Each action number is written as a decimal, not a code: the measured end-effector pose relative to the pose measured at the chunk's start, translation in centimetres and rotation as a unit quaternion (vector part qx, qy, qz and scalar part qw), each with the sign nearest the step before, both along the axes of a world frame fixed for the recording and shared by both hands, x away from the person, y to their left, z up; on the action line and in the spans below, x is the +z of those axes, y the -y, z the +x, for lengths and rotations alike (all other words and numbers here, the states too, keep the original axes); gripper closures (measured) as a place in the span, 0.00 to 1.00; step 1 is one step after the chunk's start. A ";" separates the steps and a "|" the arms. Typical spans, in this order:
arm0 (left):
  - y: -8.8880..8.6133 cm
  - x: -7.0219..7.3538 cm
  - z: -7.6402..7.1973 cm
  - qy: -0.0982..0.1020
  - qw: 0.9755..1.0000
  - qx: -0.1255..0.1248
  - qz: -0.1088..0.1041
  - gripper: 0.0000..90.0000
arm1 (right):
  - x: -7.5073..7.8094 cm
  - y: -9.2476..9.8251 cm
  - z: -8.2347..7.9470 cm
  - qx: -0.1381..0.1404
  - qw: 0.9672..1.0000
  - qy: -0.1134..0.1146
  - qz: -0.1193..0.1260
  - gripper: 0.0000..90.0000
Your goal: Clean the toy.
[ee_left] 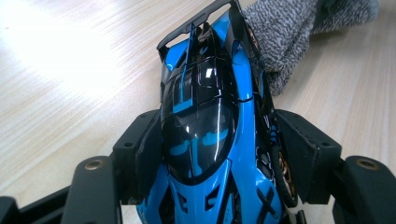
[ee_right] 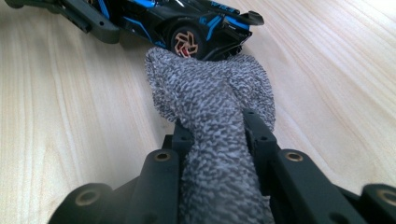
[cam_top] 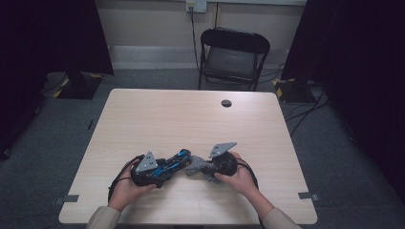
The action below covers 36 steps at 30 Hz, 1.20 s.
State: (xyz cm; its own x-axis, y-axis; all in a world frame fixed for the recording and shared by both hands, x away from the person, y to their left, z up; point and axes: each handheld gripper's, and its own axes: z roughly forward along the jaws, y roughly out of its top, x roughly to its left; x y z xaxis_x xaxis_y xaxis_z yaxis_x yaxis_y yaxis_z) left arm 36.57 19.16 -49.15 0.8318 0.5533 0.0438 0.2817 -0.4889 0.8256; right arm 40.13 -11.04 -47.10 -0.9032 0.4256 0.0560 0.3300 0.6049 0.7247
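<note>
A blue and black toy car (cam_top: 176, 160) (ee_left: 205, 121) lies on the wooden table (cam_top: 191, 119) near its front edge. My left gripper (cam_top: 166, 168) (ee_left: 217, 149) has its jaws on both sides of the car, with the pads pressing on its flanks. My right gripper (cam_top: 204, 167) (ee_right: 217, 135) is shut on a grey knitted cloth (cam_top: 193, 167) (ee_right: 210, 93). The cloth's free end rests against the car's rear wheel (ee_right: 186, 44) and tail. In the left gripper view the cloth (ee_left: 285, 32) touches the far right side of the car.
A round cable hole (cam_top: 226, 103) sits near the table's far edge. A black folding chair (cam_top: 232, 57) stands behind the table. Dark curtains and cables flank the floor on both sides.
</note>
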 end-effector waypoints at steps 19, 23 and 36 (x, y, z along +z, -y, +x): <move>-2.1 0.8 1.5 -0.027 0.995 0.026 -0.095 0.65 | -0.2 0.1 0.2 0.000 1.000 -0.003 0.002 0.79; -1.9 0.9 1.5 -0.025 0.996 0.026 -0.085 0.65 | -0.1 0.1 0.1 0.000 1.000 -0.001 -0.001 0.79; -1.9 0.3 1.2 -0.035 0.997 0.026 -0.060 0.64 | -0.2 0.2 0.0 -0.001 1.000 0.003 -0.005 0.79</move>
